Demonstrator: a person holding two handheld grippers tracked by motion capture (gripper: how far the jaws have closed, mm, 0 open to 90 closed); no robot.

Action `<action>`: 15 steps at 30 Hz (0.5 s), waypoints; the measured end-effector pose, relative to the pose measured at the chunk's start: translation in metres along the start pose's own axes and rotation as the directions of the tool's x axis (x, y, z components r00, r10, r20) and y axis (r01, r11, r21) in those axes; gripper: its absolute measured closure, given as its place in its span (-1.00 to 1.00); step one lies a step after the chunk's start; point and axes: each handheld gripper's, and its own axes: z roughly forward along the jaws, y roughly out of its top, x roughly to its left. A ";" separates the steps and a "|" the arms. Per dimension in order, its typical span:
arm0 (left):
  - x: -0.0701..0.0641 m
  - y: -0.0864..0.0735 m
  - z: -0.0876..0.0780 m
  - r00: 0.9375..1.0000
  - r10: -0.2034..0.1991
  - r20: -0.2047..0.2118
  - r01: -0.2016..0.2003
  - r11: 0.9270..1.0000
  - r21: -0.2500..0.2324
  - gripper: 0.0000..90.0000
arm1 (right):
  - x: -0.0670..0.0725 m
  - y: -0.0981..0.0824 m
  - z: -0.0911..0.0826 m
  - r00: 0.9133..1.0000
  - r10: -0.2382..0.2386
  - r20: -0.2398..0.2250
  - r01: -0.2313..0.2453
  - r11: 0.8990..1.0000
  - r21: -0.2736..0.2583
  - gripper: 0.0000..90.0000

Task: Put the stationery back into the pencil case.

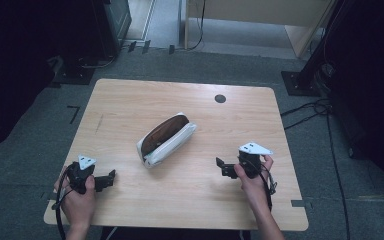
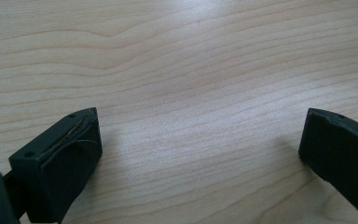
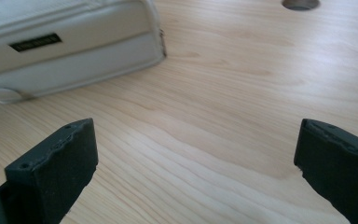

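Mid-table, white pouch [image 1: 167, 139], brown inside.

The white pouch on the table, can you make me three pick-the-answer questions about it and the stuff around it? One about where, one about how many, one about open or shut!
1. Where does the white pouch lie on the table?
A. near the middle
B. at the far left corner
C. hanging off the near edge

2. How many tools are held over the table?
A. one
B. two
C. three

3. How is the pouch's top?
A. zipped shut
B. gaping open, brown inside
C. covered by a cloth

Answers:
1. A, the high view shows it slanted near the middle, between the left tool and the right tool.
2. B, one tool sits in each hand.
3. B, the high view shows a dark brown inside along its open top.
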 end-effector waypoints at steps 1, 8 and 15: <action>0.000 0.000 0.000 1.000 0.000 0.000 0.000 1.000 0.000 -1.00 | -0.005 -0.003 -0.002 1.000 0.011 0.009 -0.011 1.000 0.002 -1.00; 0.000 0.000 0.000 1.000 0.000 0.000 0.000 1.000 0.000 -1.00 | -0.039 -0.028 -0.022 0.997 0.052 0.056 -0.054 0.998 0.028 -1.00; 0.000 0.000 0.000 1.000 -0.001 0.000 0.001 1.000 0.000 -1.00 | -0.062 -0.050 -0.037 0.992 0.079 0.094 -0.085 0.995 0.054 -1.00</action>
